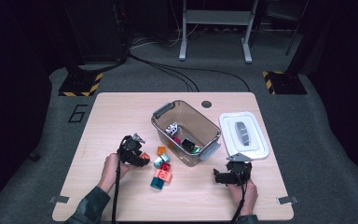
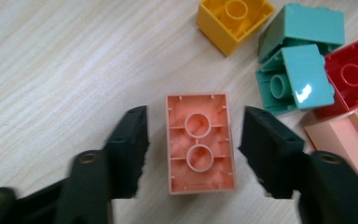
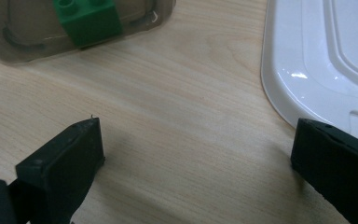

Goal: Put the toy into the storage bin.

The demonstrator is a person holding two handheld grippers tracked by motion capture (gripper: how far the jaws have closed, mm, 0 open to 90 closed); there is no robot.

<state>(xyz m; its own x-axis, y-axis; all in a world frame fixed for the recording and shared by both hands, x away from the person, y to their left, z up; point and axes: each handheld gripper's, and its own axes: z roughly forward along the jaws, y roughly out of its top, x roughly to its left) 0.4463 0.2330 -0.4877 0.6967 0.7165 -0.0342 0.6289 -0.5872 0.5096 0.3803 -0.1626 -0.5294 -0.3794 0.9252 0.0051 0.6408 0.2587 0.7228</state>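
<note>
Dark studio floor with cables and striped stand bases surrounded a pale wooden table (image 1: 121, 112).

Item 1: salmon two-stud brick (image 2: 200, 142), upside down, hollow side up, at centre of the left gripper view. Its long axis ran up the frame, parallel to the jaws, so its two long sides faced the pads. It lay between the jaws of the left gripper (image 2: 193, 154), a narrow gap on either side; jaws half-wide, pressing on nothing.

Item 2: loose bricks at upper right of that view: yellow brick (image 2: 233, 21), two teal bricks (image 2: 298, 77), red brick (image 2: 352, 74), pale pink brick (image 2: 349, 144).

Item 3: right gripper (image 3: 196, 154), jaws wide and empty over bare wood, well apart from the brick; the left hand (image 1: 112, 168) was the nearer.

Item 4: clear storage bin (image 1: 161, 112) at table centre, white lid (image 1: 254, 151) at its right. The high view placed the whole layout; the right gripper view alone showed a green brick (image 3: 88, 21) through the bin wall.
</note>
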